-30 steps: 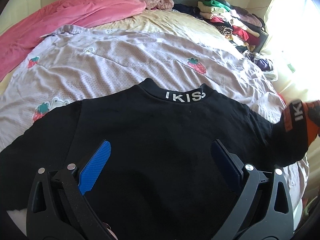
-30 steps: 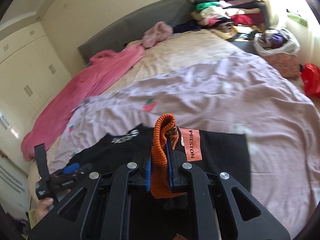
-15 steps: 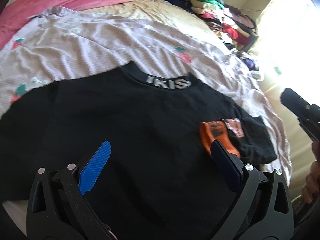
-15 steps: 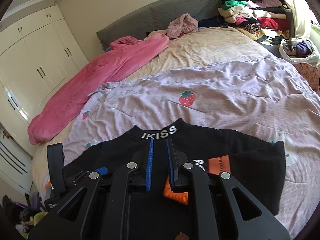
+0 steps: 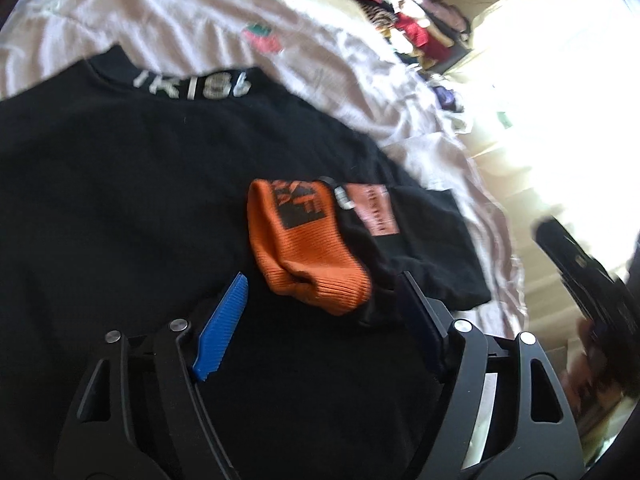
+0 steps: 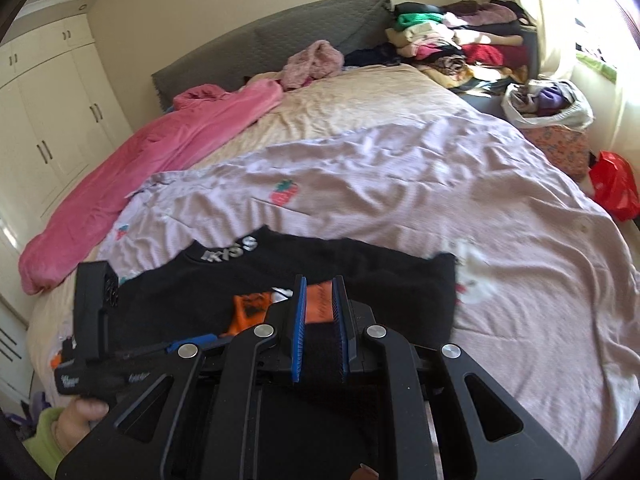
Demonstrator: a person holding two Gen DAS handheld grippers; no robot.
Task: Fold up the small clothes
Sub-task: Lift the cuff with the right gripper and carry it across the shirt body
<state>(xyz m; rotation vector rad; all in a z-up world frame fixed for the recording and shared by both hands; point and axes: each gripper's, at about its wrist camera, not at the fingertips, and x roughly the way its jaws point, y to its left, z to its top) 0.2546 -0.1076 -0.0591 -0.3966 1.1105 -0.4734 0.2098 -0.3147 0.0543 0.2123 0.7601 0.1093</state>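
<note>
A black sweatshirt lies flat on a bed, spread over a pale lilac blanket printed with strawberries. Its collar band carries white block lettering, blurred in the left wrist view. One sleeve is folded in across the chest, so that its ribbed orange cuff, marked with a black printed patch, rests on the black front. Just beside the cuff on the sleeve sits a pinkish-orange label with small dark text too blurred to read. The fabric looks thick and matte, with few creases.

The left gripper hangs low over the front of the garment, its blue fingers spread and closing; the orange cuff's end lies between them, but the pads do not press on it. The right gripper is above the sleeve side of the sweatshirt, its fingers nearly pressed together with only a narrow slit between them, and nothing is pinched there; the label and black cloth show through the gap.

A hand with a green sleeve holds the left gripper's handle at the lower left of the right wrist view.
</note>
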